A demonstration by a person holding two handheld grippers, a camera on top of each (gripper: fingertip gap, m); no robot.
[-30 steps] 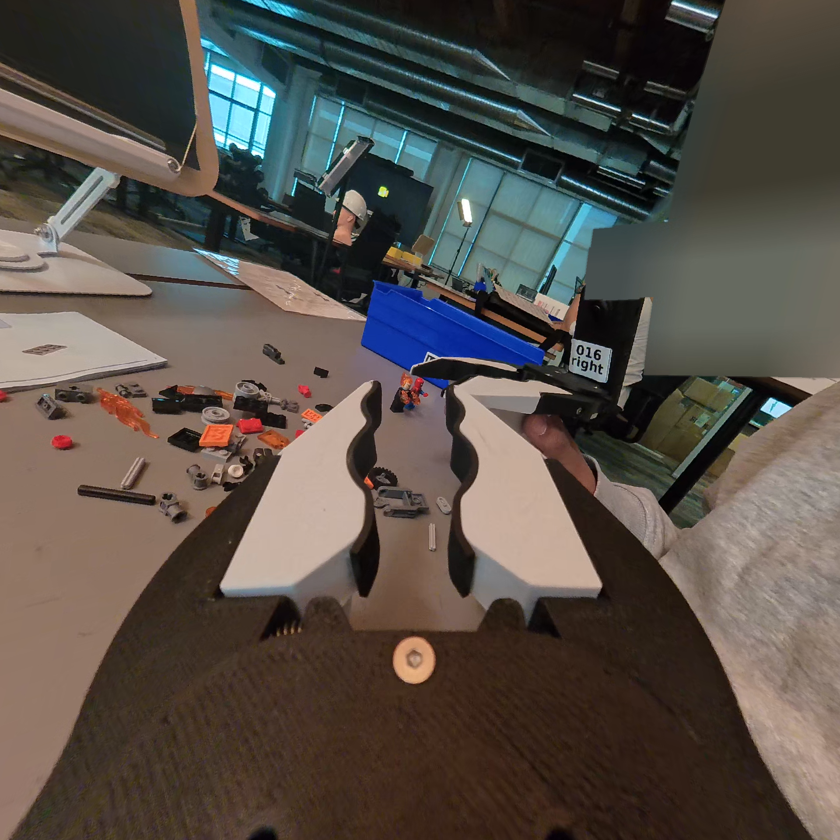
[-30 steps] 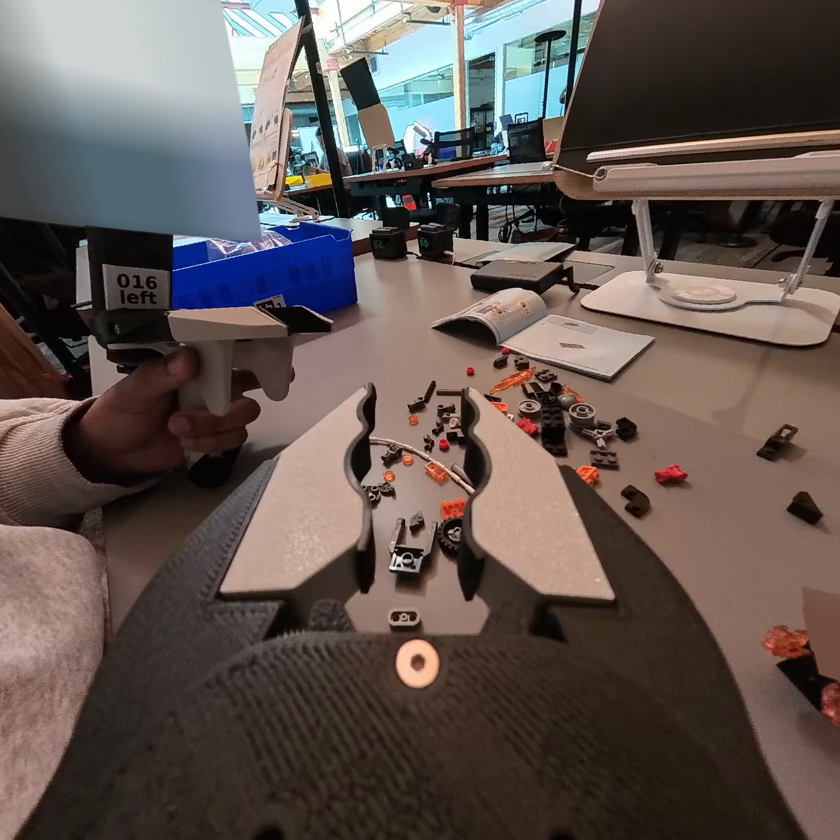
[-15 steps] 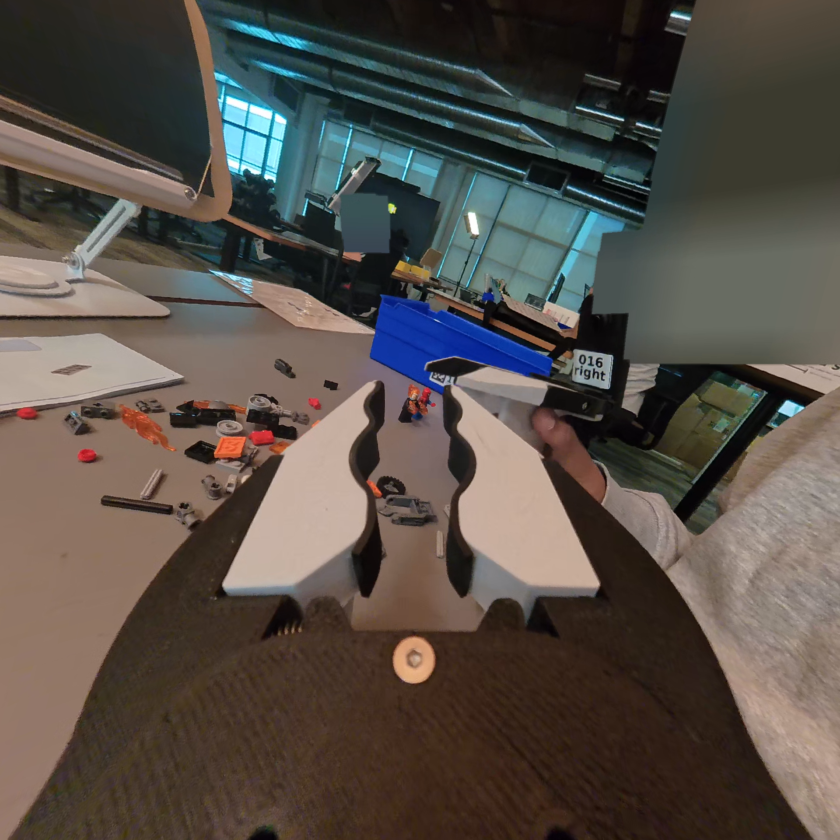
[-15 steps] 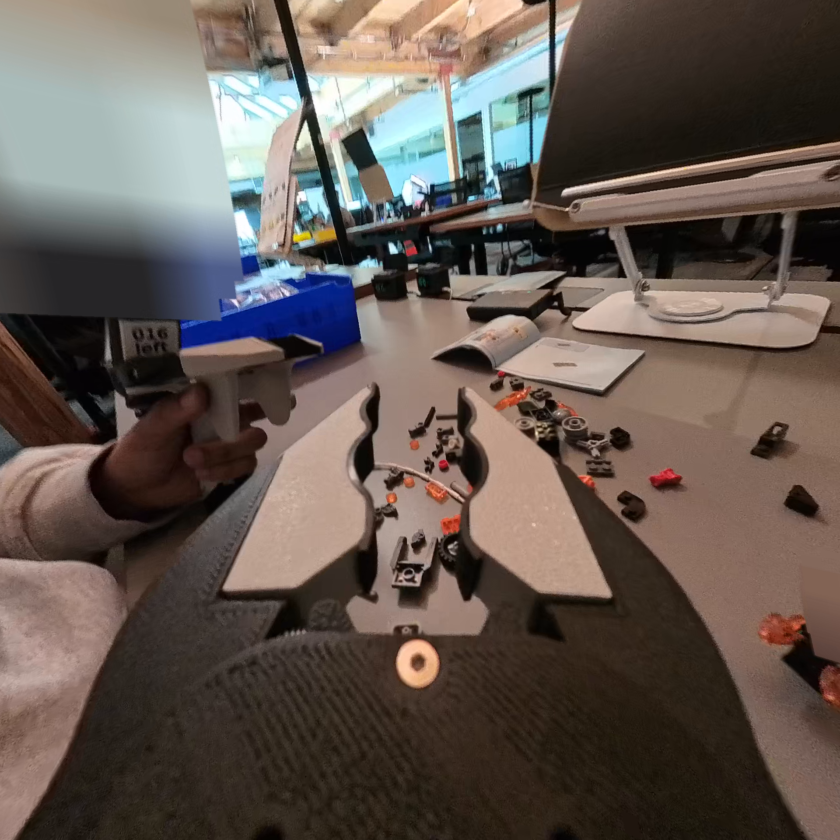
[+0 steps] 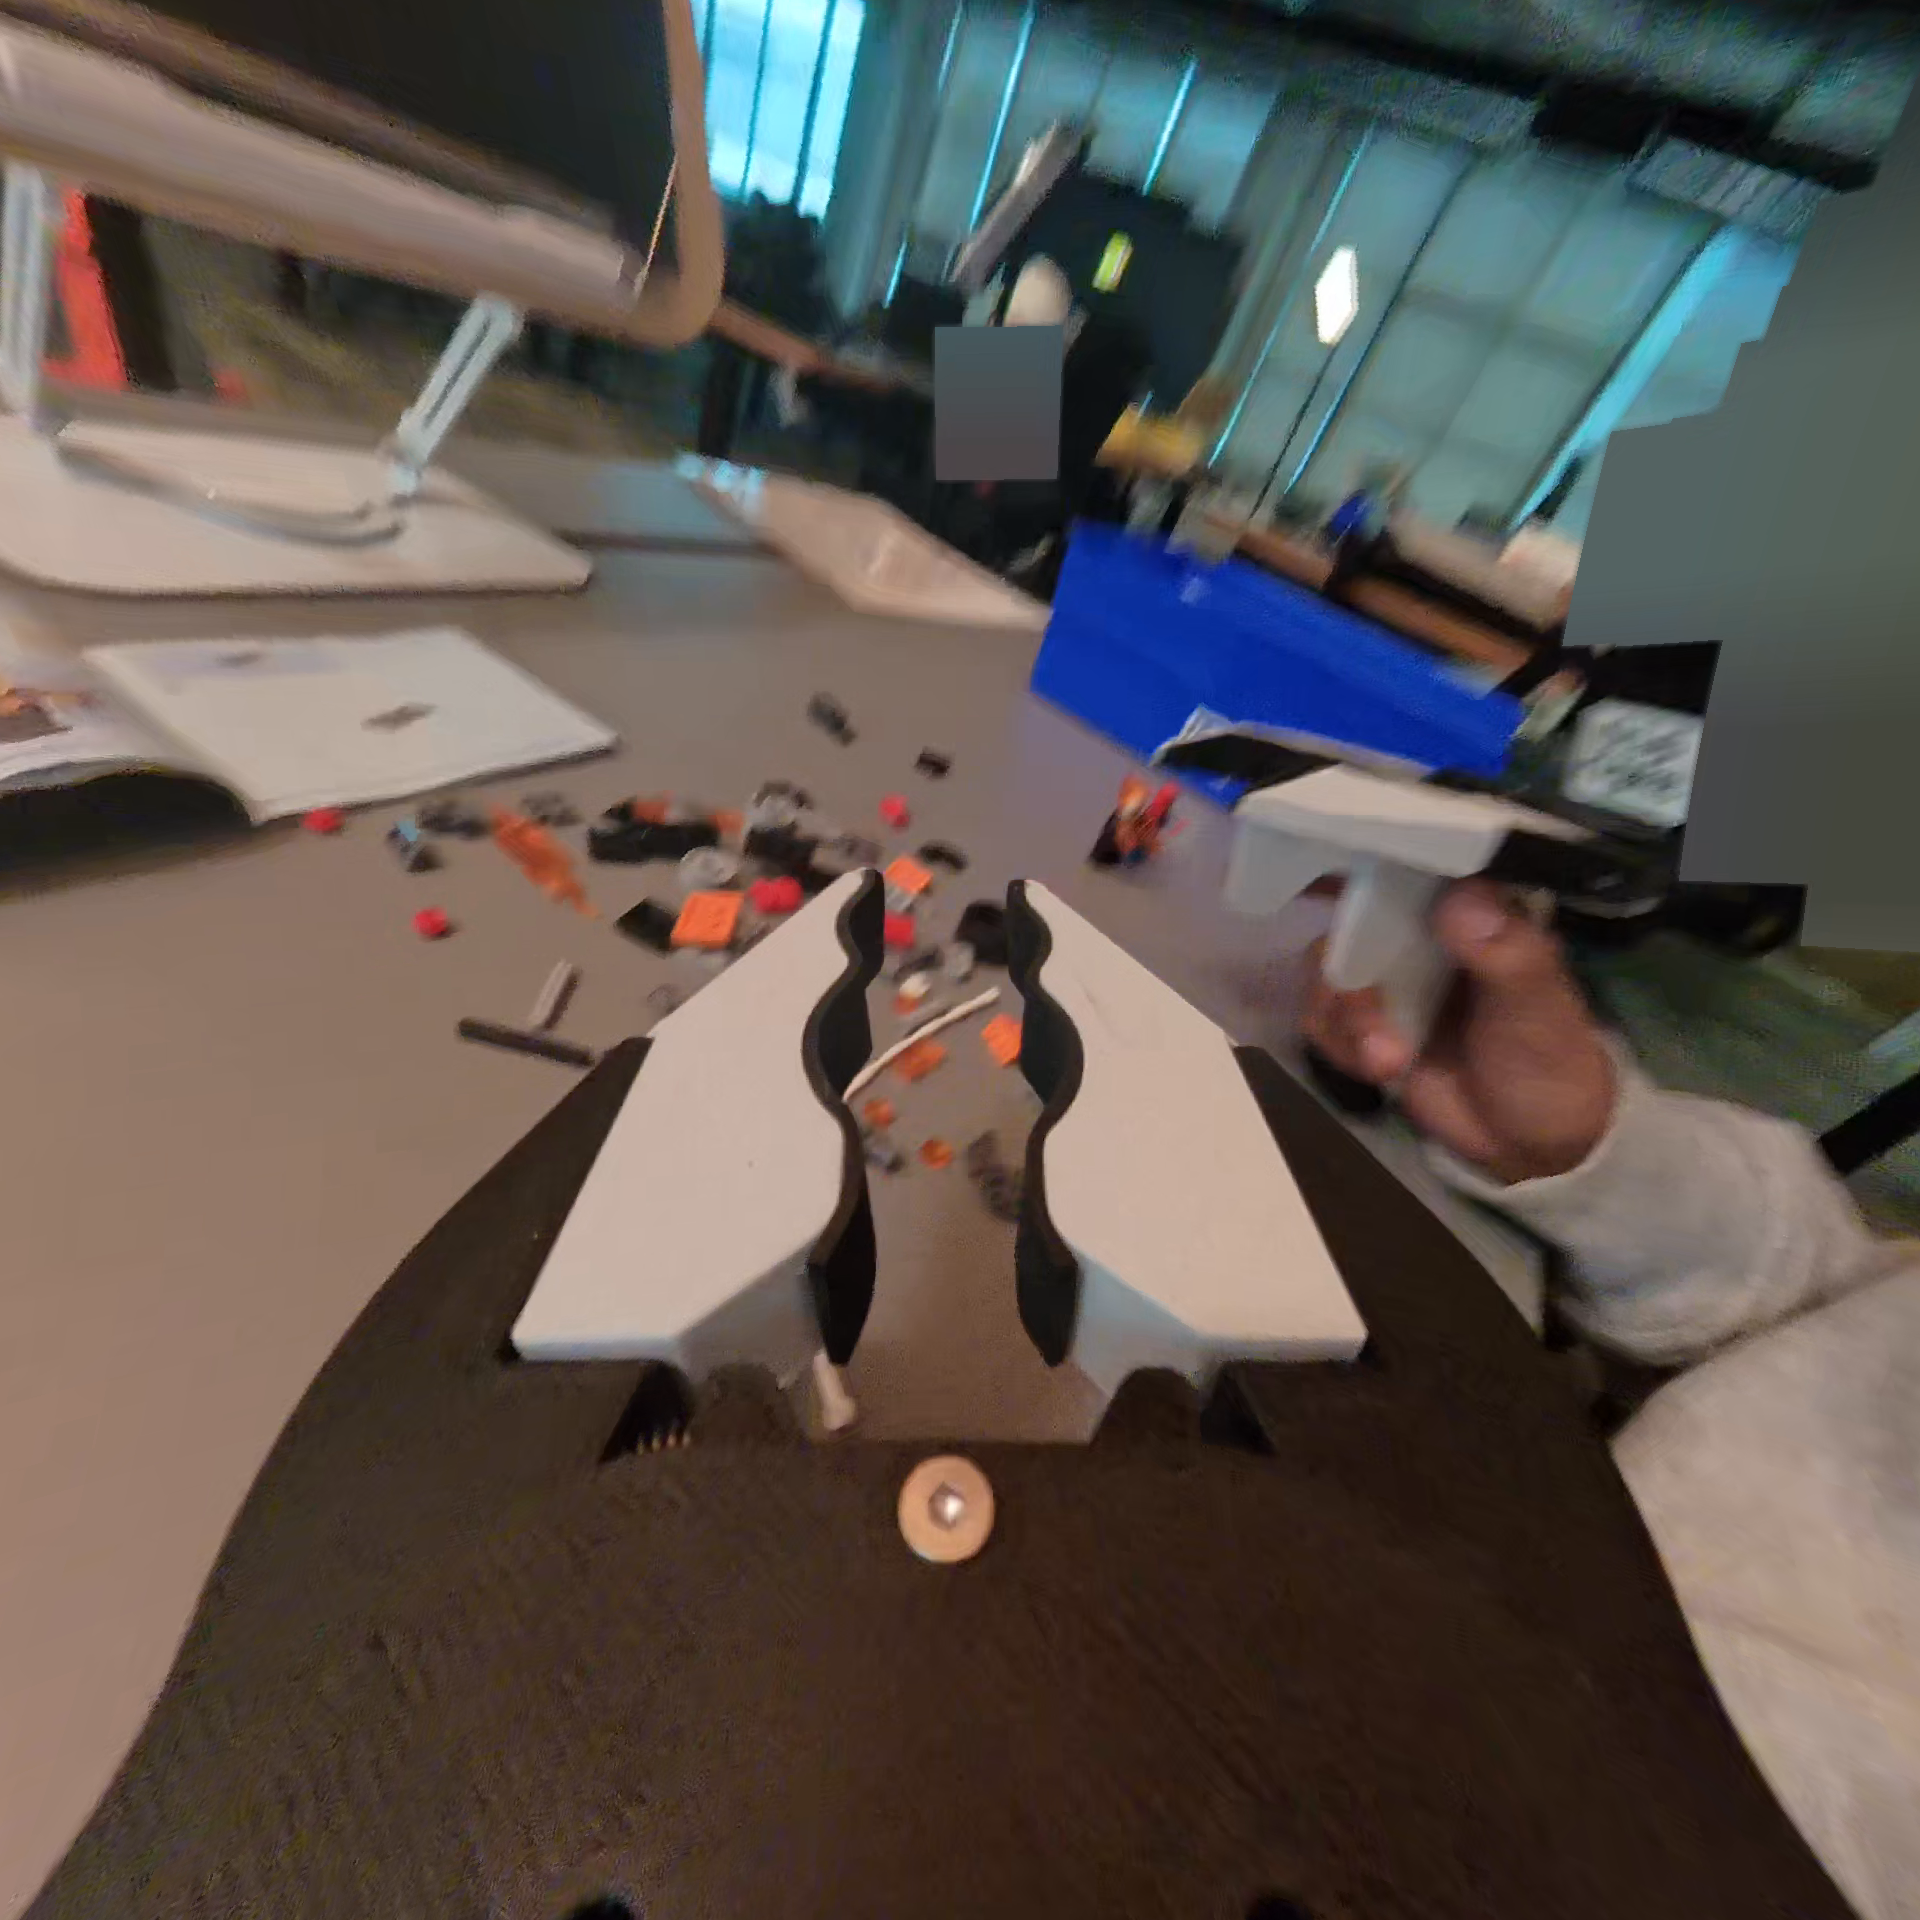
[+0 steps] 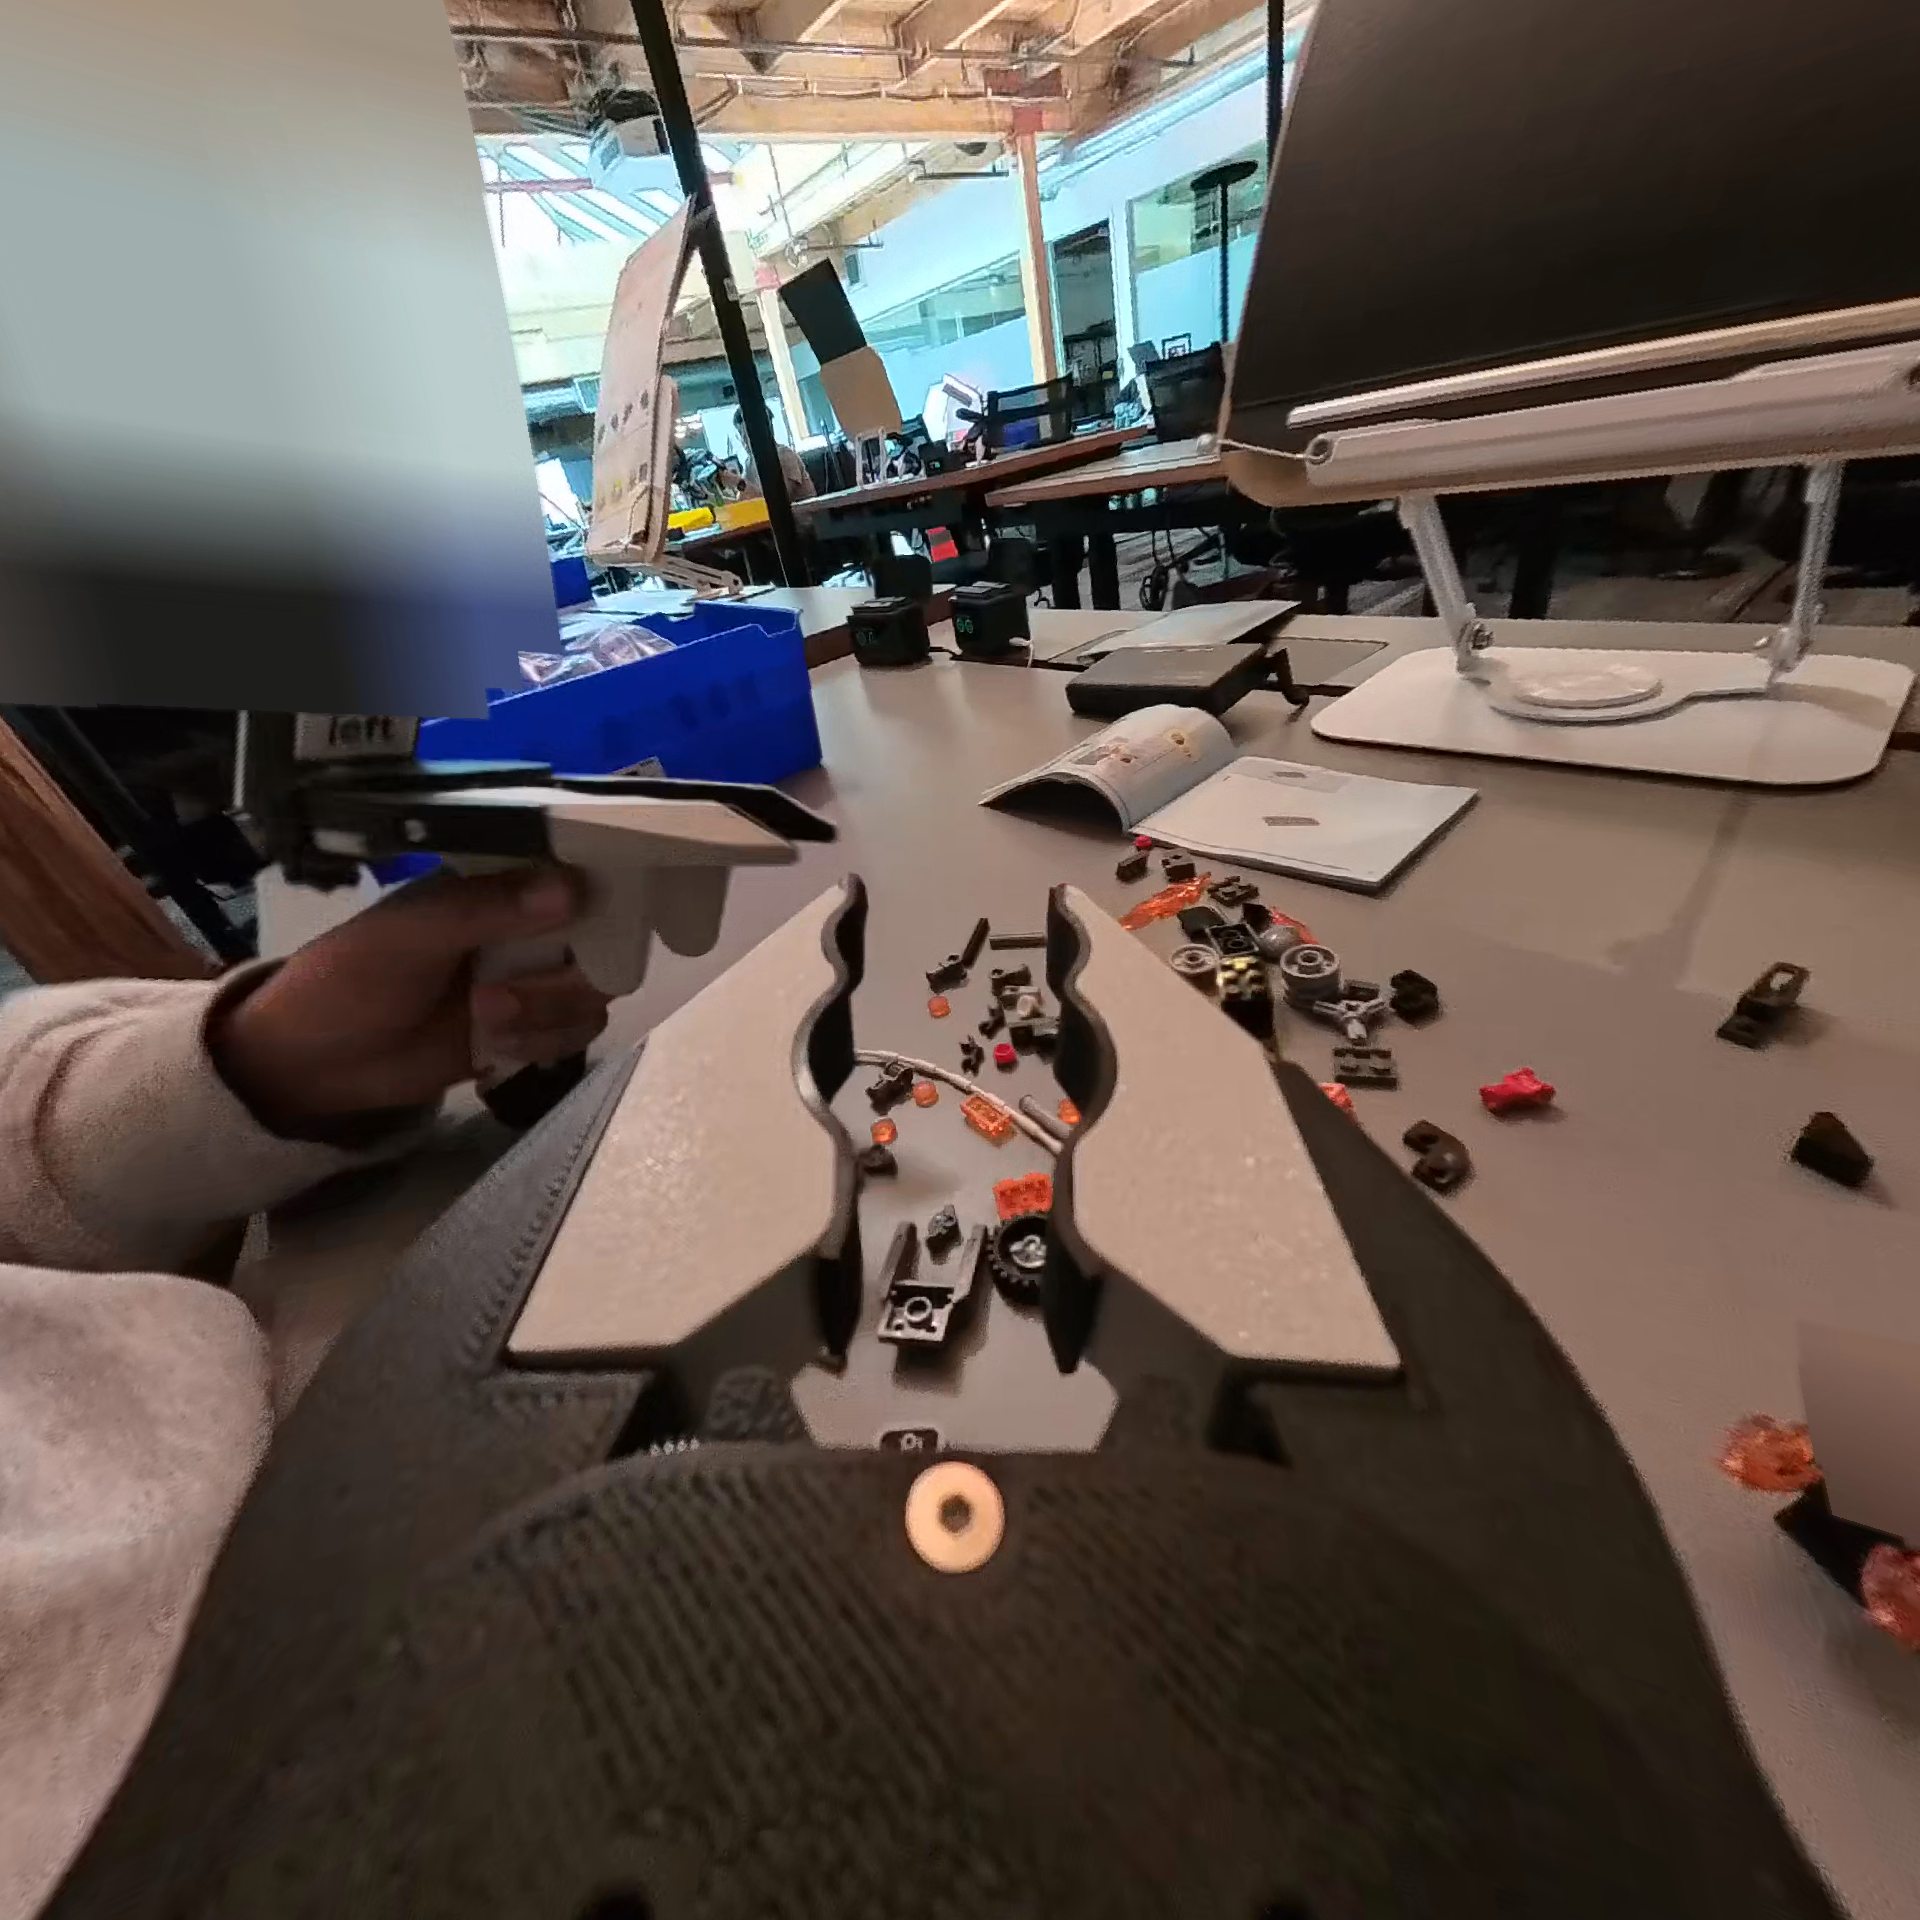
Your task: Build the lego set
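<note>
Jaws gaping empty on left gripper (image 5: 943,899) and right gripper (image 6: 956,904), both hovering over lego pieces (image 6: 1023,1195) on desk (image 6: 1610,987)

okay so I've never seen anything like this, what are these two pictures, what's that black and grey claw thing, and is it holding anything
Each picture comes from a camera mounted on a hand-held claw, looking forward along its two grey fingers. There is no robot: a person holds one claw in each hand.

The left claw fills the left wrist view, and the right claw fills the right wrist view. Each view also shows the other claw farther off, gripped by a hand.

Both claws are open and hold nothing.

On the grey table lie scattered small building pieces in black, grey, orange and red, including a small black wheel. An open booklet lies behind them, with a blue bin and a white stand nearby. The left wrist view is blurred.
</note>
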